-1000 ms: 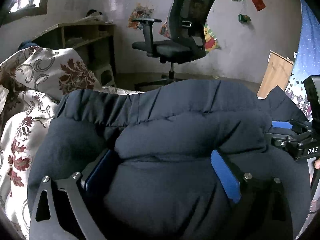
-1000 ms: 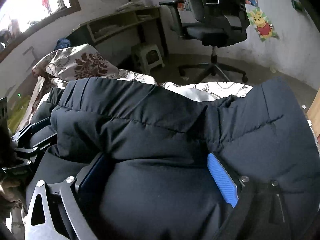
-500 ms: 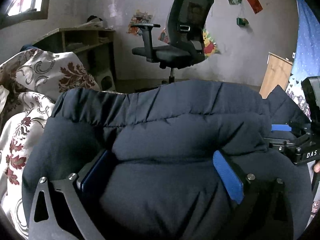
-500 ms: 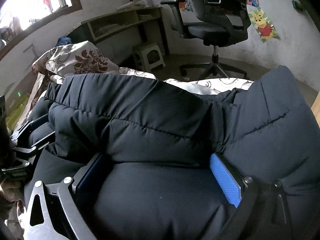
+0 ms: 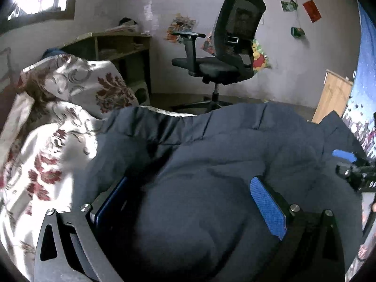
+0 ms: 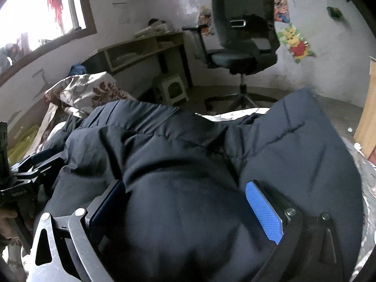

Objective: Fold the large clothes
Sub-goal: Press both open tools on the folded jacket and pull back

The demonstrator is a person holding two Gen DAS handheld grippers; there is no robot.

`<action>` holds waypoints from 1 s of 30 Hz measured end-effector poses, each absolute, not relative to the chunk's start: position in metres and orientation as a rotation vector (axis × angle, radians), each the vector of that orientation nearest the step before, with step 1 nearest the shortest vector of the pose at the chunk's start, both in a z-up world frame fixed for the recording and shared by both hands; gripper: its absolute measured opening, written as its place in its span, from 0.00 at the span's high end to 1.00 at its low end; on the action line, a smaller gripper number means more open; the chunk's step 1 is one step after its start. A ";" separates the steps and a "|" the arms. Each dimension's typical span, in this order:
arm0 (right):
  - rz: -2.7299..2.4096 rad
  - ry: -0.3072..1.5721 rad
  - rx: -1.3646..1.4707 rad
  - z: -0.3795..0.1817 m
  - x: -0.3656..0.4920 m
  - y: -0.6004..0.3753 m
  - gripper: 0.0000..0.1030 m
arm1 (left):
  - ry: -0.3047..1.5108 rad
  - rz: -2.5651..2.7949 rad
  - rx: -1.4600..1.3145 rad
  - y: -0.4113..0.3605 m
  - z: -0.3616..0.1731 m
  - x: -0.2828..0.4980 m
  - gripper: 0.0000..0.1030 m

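- Since a second ago, the dark navy quilted puffer jacket (image 5: 235, 164) has swung rightward across the floral bedspread (image 5: 47, 141).
- Left gripper (image 5: 188, 199) and right gripper (image 6: 185, 202) each clamp a thick jacket fold.
- Keep both level while carrying.

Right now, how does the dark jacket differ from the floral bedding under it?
The jacket is plain dark navy and quilted; the bedding is cream with red floral print. The jacket is clamped by both the left gripper and right gripper; the bedding is ungripped. Both are soft, rumpled fabric.

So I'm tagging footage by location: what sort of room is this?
Probably a bedroom that doubles as a study: floral bedding under the dark puffy jacket, an office chair, and a wooden desk by the wall.
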State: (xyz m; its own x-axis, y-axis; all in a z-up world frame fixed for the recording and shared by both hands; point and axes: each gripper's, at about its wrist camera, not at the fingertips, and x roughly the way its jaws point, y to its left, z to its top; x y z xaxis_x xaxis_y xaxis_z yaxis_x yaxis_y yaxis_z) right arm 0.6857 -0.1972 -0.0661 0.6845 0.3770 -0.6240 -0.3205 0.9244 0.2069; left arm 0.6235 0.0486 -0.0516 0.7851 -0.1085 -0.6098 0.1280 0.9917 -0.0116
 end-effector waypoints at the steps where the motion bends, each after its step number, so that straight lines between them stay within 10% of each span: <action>1: 0.379 0.712 0.082 -0.064 0.682 -0.198 0.00 | 0.651 -0.121 0.046 0.048 -0.049 0.621 0.02; 30: 0.247 0.714 0.092 -0.033 0.651 -0.294 0.00 | 0.790 -0.028 -0.141 0.155 -0.049 0.590 0.02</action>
State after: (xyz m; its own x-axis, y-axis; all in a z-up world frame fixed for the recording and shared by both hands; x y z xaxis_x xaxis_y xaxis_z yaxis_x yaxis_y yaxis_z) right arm 0.6513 -0.2943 -0.0332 0.7283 0.2551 -0.6359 -0.1928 0.9669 0.1671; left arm 0.5905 0.1545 -0.0493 0.7038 -0.0774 -0.7062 -0.0279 0.9903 -0.1364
